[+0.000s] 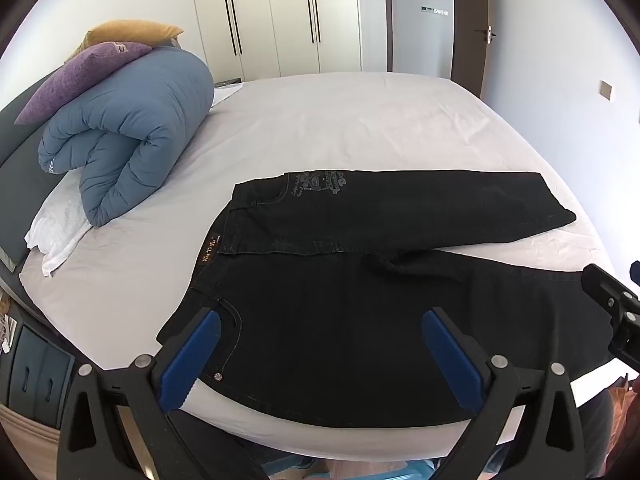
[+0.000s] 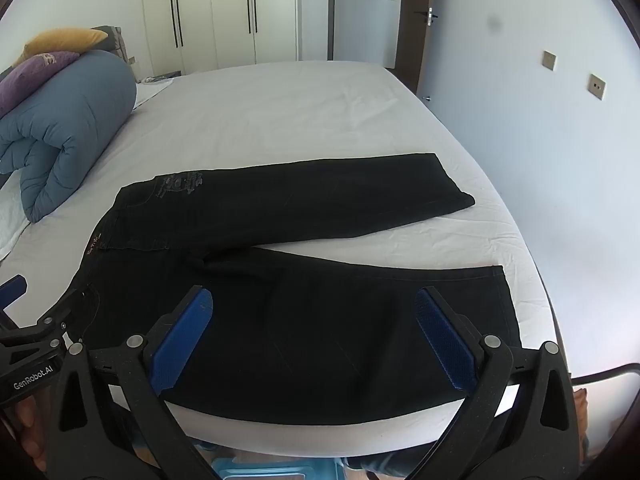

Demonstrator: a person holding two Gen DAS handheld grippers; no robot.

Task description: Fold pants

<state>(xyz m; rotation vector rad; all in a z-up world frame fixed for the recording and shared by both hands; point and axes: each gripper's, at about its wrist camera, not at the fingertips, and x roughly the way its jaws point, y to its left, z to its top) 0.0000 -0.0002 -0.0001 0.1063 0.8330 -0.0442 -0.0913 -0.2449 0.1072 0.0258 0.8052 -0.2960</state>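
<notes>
Black jeans (image 1: 340, 280) lie flat on the white bed sheet (image 1: 340, 128), waistband to the left, both legs stretching right and spread apart in a V. My left gripper (image 1: 322, 320) hovers open over the hip and pocket area near the front edge, nothing between its blue pads. My right gripper (image 2: 314, 300) hangs open above the near leg of the jeans (image 2: 304, 280), close to the thigh, also holding nothing. The left gripper's body shows at the left edge of the right wrist view, with a hand below it.
A rolled blue duvet (image 1: 132, 136) with a purple pillow (image 1: 80, 76) and a yellow pillow (image 1: 128, 32) sits at the bed's left. White wardrobes (image 1: 280, 16) and a door stand beyond the bed. A wall (image 2: 540, 140) runs along the right side.
</notes>
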